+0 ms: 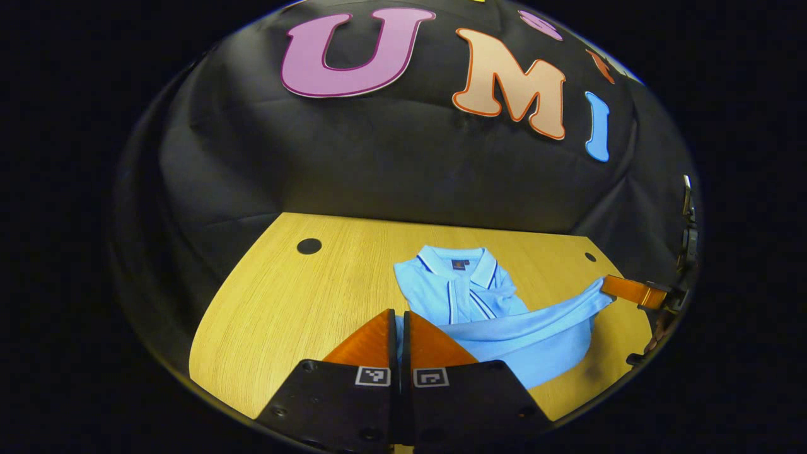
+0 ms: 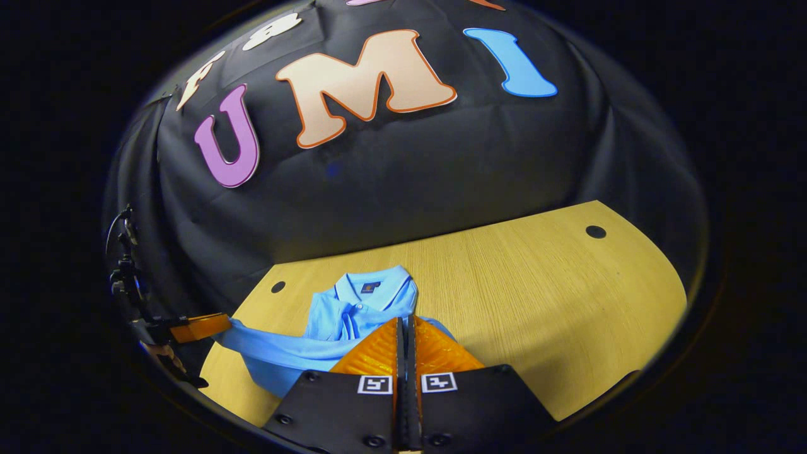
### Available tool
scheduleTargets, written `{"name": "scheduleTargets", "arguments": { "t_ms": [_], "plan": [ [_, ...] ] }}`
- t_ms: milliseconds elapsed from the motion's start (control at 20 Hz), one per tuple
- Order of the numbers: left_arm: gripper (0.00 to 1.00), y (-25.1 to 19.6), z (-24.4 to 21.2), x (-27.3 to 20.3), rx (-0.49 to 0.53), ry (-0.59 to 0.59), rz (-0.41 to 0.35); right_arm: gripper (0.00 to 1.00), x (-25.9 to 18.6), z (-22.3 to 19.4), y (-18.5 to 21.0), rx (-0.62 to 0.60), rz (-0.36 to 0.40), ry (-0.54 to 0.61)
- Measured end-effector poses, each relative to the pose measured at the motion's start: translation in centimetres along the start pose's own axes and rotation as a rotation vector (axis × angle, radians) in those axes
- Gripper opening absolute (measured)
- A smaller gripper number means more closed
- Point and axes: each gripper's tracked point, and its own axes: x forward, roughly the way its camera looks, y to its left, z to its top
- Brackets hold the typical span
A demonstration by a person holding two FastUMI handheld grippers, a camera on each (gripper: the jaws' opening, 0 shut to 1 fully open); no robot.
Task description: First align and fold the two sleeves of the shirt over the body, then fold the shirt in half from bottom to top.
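Holding the bottom hem of the light blue polo shirt [image 1: 479,315] off the wooden table [image 1: 284,302], I have one corner in each gripper. In the left gripper view my left gripper [image 1: 399,315] has its two fingers pressed together with a sliver of blue cloth showing in the narrow slit between them, so it is pinching the hem. Farther off at the right edge of that view, my right gripper [image 1: 615,287] grips the other corner, and the hem stretches as a taut band between the two. The body of that far gripper is cut off by the edge of the picture, and the hand holding it is too dark to make out.

In the right gripper view the right gripper [image 2: 406,325] is likewise closed tight on the fabric, and the left gripper [image 2: 217,326] shows at the left edge with the cloth pulled from it.

The shirt's collar [image 2: 372,287] lies flat on the table toward the black cloth wall [image 1: 378,164]. The lifted hem band and my own fingers hide the lower part of the shirt, so I cannot tell how the sleeves lie beneath. Small dark round holes [image 1: 309,246] mark the tabletop.
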Motion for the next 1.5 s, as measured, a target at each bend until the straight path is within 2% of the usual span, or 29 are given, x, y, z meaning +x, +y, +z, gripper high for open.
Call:
{"name": "scheduleTargets", "arguments": {
  "t_ms": [300,600,650,700,750,800,950,1100,1300,1500],
  "plan": [
    [0.00,0.6,2.0,7.9,0.057,0.005,-0.034,0.03,7.1,1.2,-0.2,0.002,-0.084,-0.008],
    [0.00,3.3,1.4,13.3,0.071,0.032,0.013,0.02,12.3,0.2,-2.9,0.044,-0.171,0.023],
    [0.00,4.0,1.2,13.5,0.067,0.033,0.034,0.03,12.4,0.3,-3.0,0.046,-0.174,0.022],
    [0.00,4.1,0.7,13.7,0.060,0.042,0.030,0.09,12.4,0.7,-3.2,0.029,-0.175,0.004],
    [0.05,4.0,0.4,14.0,0.044,0.046,0.022,0.18,11.8,1.4,-2.8,0.000,-0.166,-0.025],
    [0.15,3.3,0.9,13.0,0.022,0.033,0.004,0.38,10.9,2.3,-2.6,-0.039,-0.163,-0.058],
    [0.99,2.0,4.0,10.0,-0.019,-0.062,-0.005,0.99,6.6,5.0,-0.7,-0.132,-0.131,-0.158],
    [0.96,0.4,7.4,4.9,0.003,-0.185,0.011,0.99,0.5,8.2,0.8,-0.166,-0.133,-0.282],
    [0.95,-2.2,12.0,-4.5,0.059,-0.371,0.043,0.98,-8.2,11.9,2.8,-0.209,-0.099,-0.447],
    [0.95,-4.1,13.0,-12.5,0.063,-0.470,0.033,0.98,-15.5,11.9,4.0,-0.205,-0.074,-0.476]
  ]
}}
